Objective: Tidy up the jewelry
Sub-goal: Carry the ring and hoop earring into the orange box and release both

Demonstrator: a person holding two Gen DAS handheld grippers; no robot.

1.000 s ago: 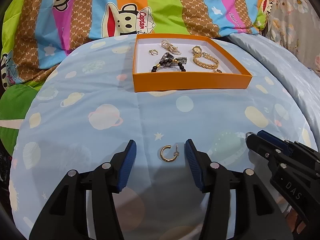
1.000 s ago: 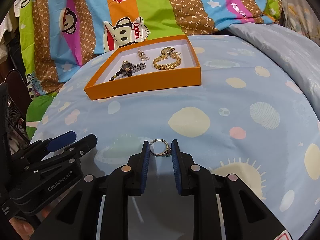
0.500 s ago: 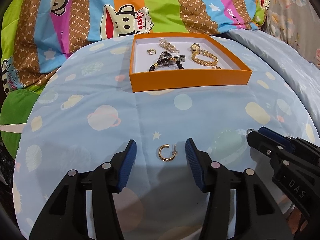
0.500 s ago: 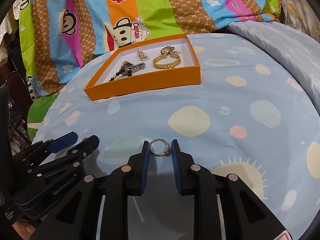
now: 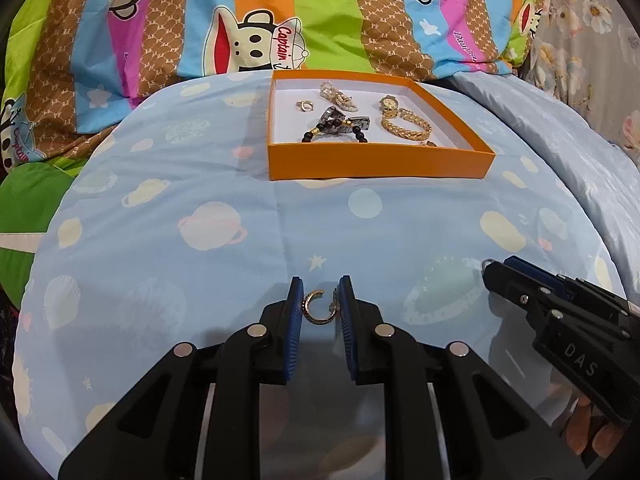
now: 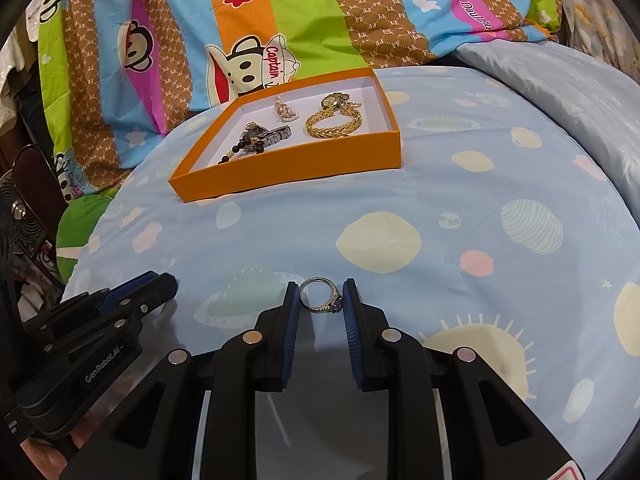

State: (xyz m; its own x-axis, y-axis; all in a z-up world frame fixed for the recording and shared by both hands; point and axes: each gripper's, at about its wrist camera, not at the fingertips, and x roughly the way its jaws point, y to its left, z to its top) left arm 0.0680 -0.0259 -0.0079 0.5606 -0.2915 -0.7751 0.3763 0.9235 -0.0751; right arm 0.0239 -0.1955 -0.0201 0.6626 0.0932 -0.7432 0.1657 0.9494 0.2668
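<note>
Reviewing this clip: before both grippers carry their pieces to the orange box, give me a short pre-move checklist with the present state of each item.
1. Right gripper clamped on the silver ring: ok, both pads touch it.
2. Left gripper clamped on the gold hoop earring: cannot tell, jaws closing, hoop between them.
3. Orange box open, free space inside: ok.
4. Bedsheet path to the box unobstructed: ok.
5. Grippers apart from each other: ok.
</note>
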